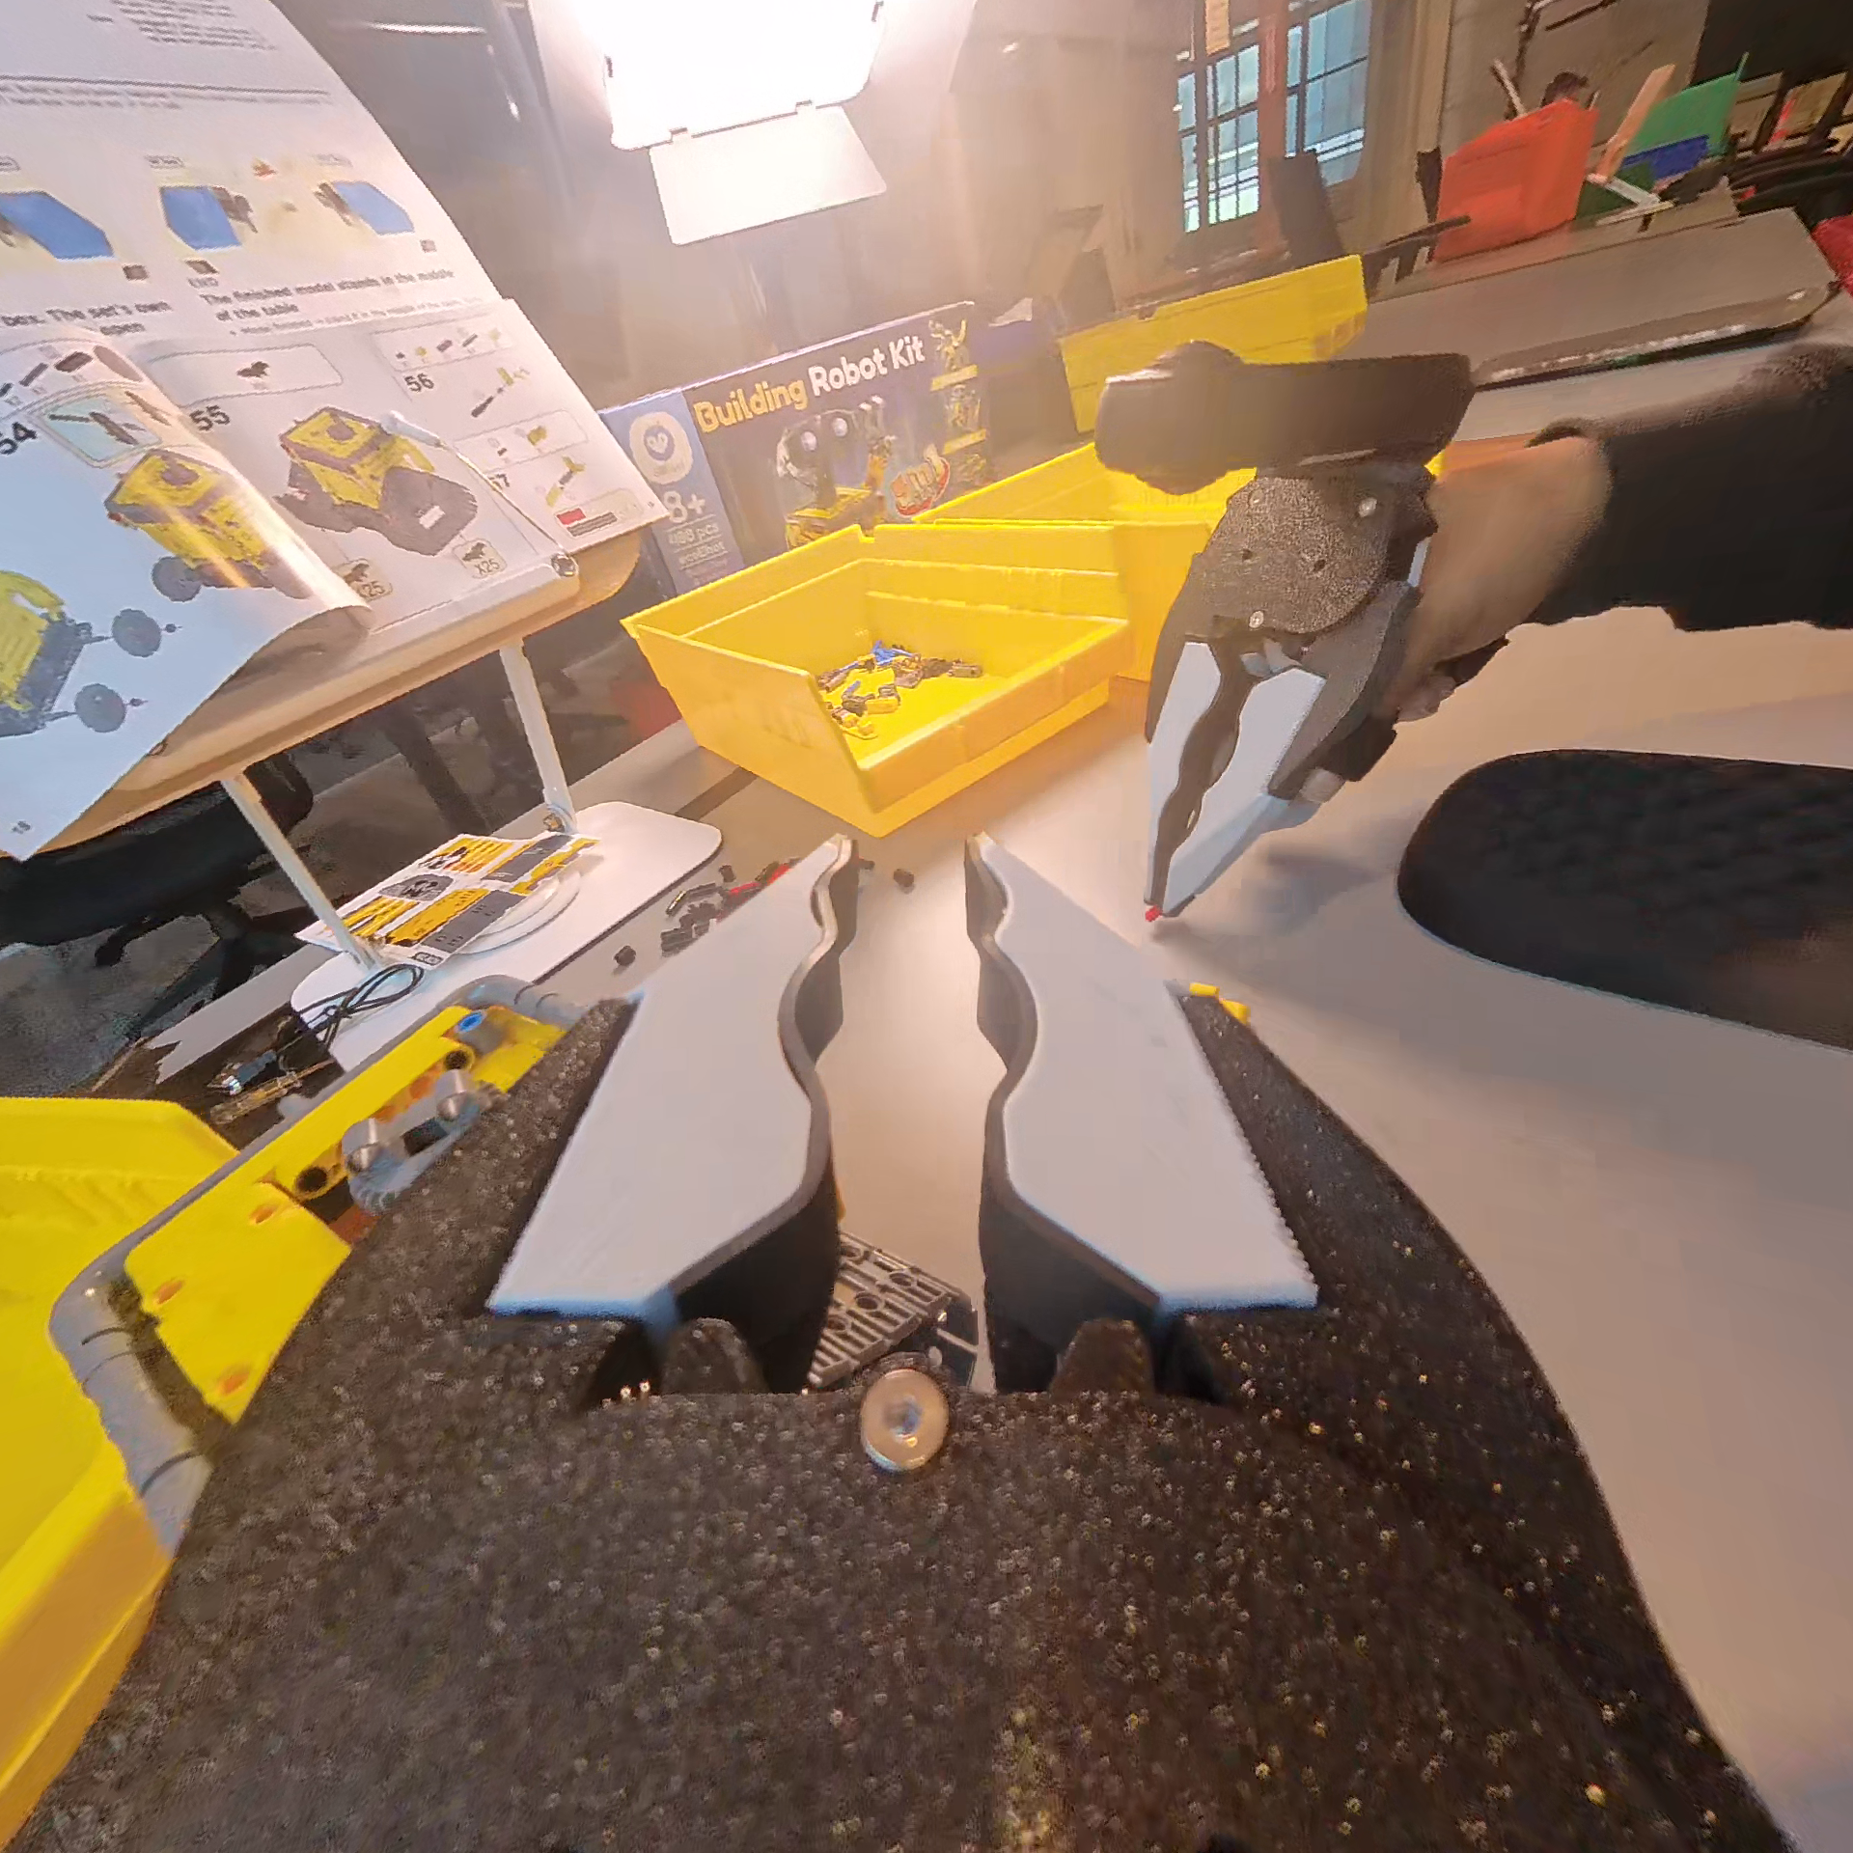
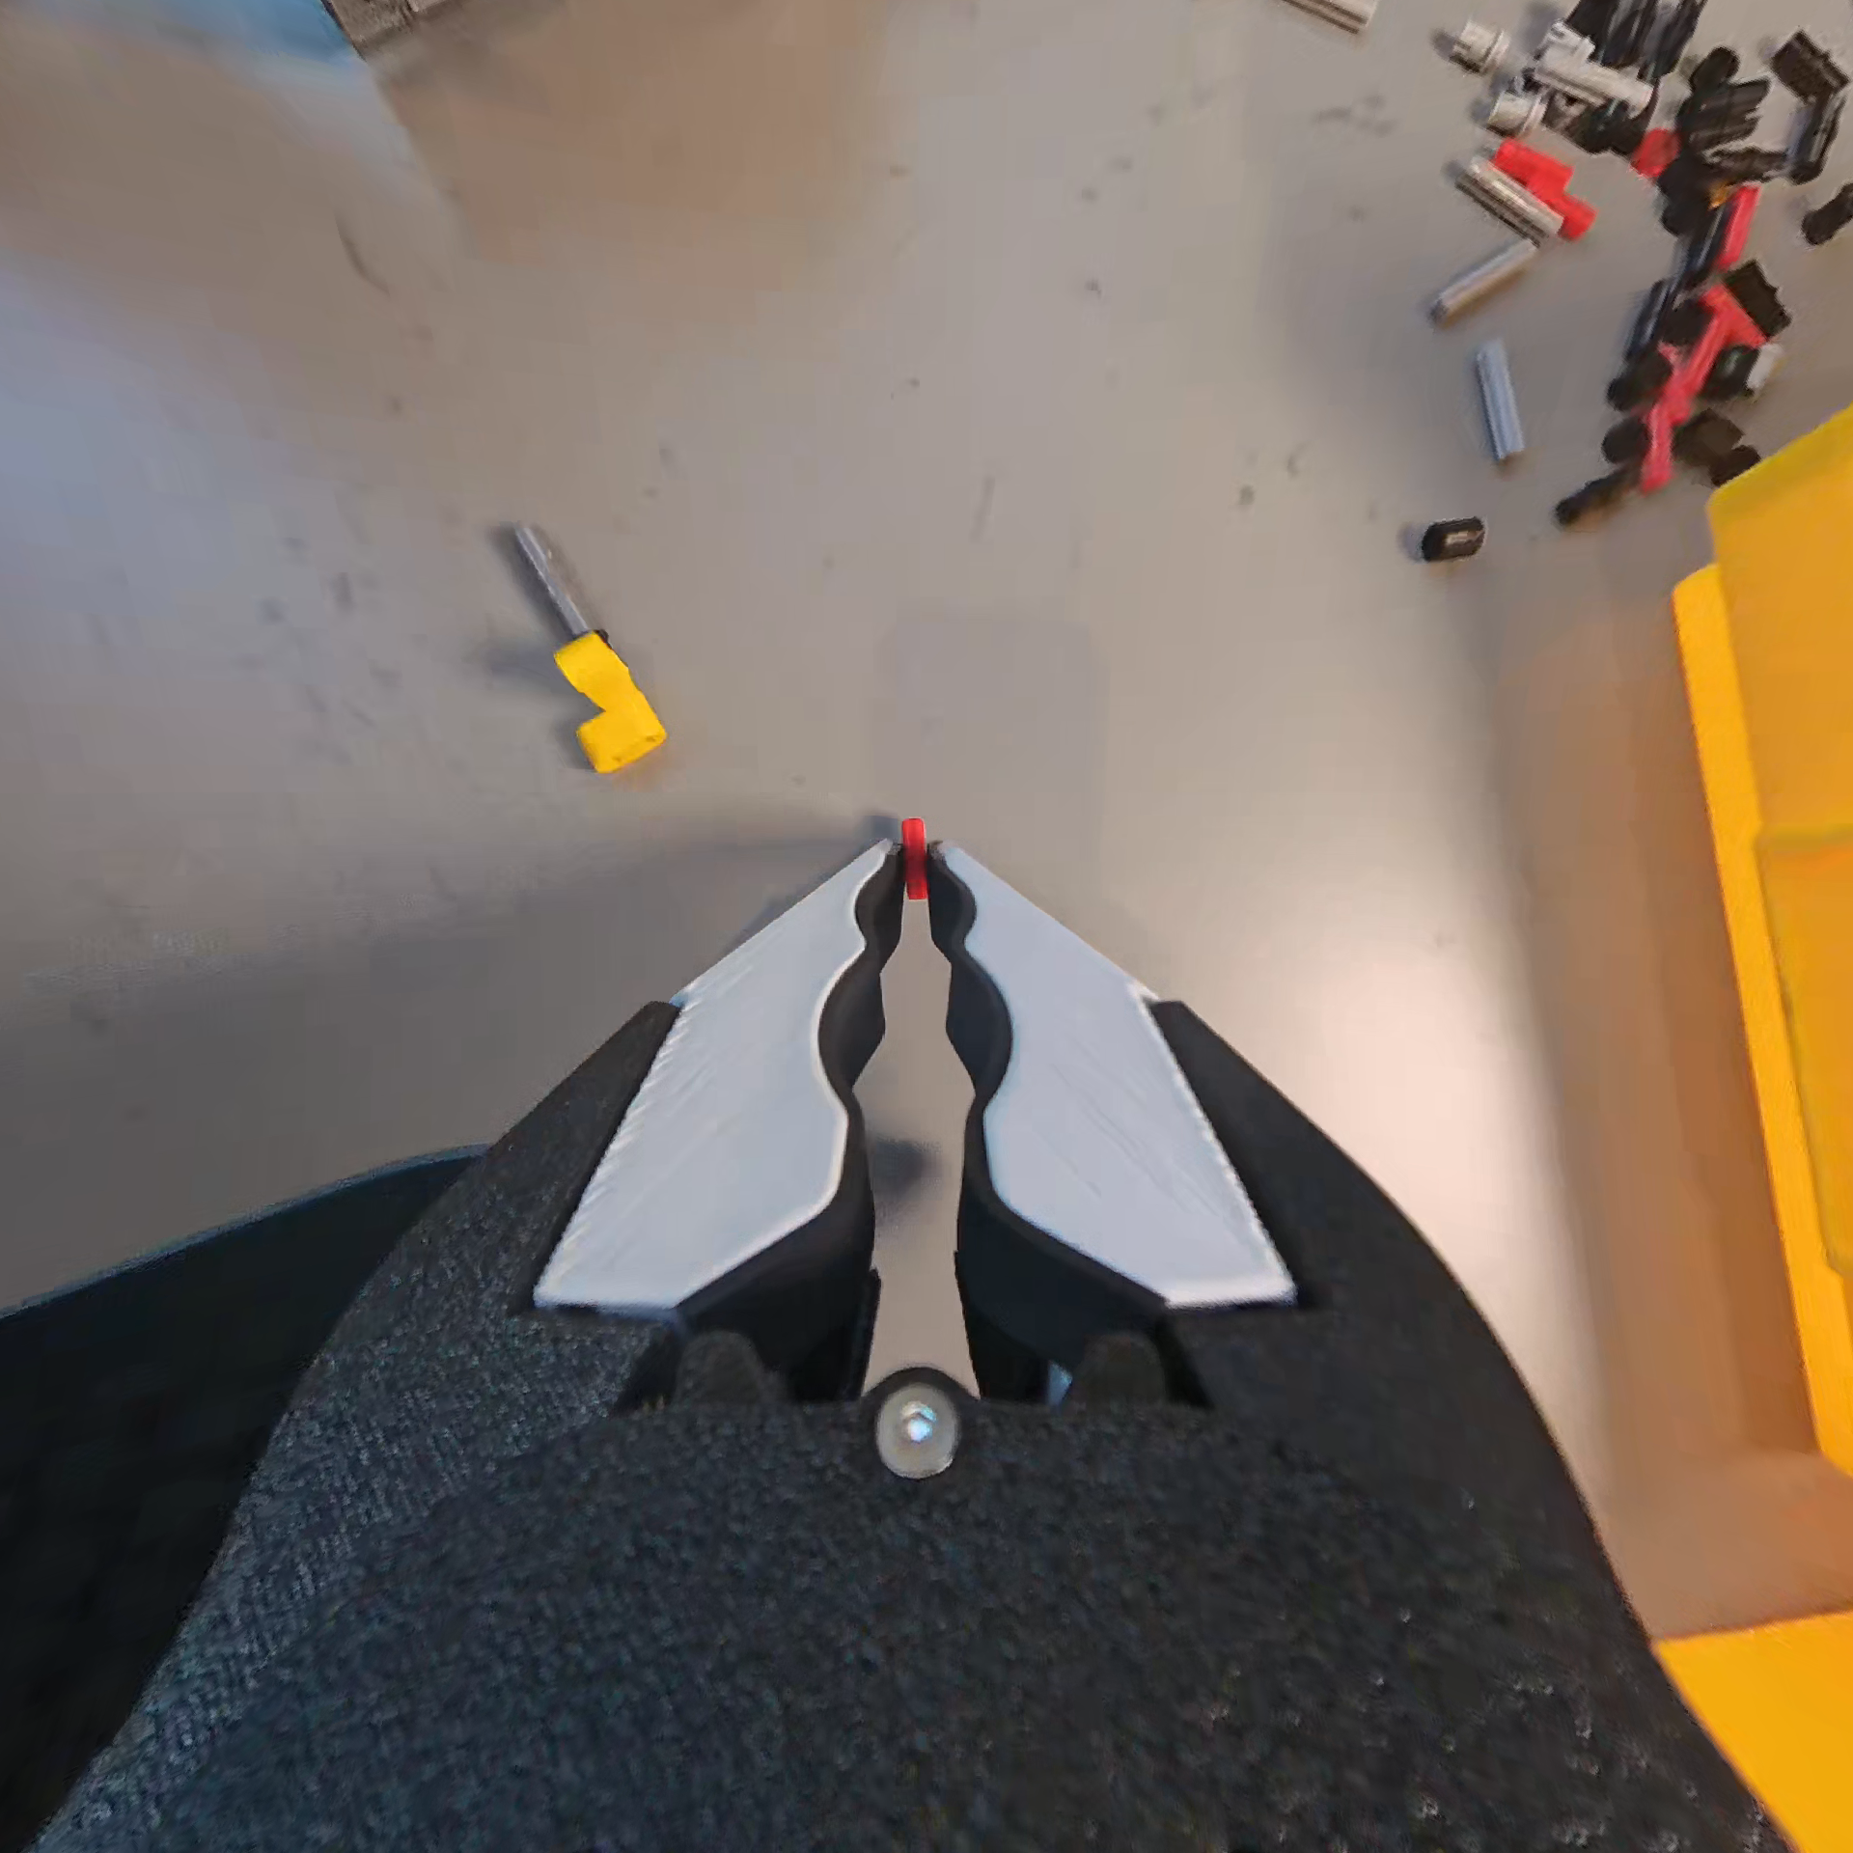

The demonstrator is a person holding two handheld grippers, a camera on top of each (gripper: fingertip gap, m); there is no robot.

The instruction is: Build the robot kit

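Note:
My right gripper (image 2: 913, 852) is shut on a small red piece (image 2: 913, 860), pinched at the fingertips just above the grey table. It also shows in the left wrist view (image 1: 1163, 902), held by a hand, with the red piece (image 1: 1154, 913) at its tip near the table. A yellow angled piece on a grey axle (image 2: 602, 692) lies to its left. My left gripper (image 1: 907, 857) is open and empty over the table. A yellow and grey partly built model (image 1: 301, 1173) sits at its left side, and a grey plate (image 1: 882, 1304) shows under its fingers.
A pile of small black, red and grey parts (image 2: 1654, 231) lies at the far right. Yellow bins (image 1: 872, 682) stand behind, one with small parts, beside a kit box (image 1: 802, 431). An instruction booklet on a stand (image 1: 251, 451), a sticker sheet (image 1: 451, 892), a black pad (image 1: 1654, 882). Across from one pair of fingers to the other is roughly 20 cm.

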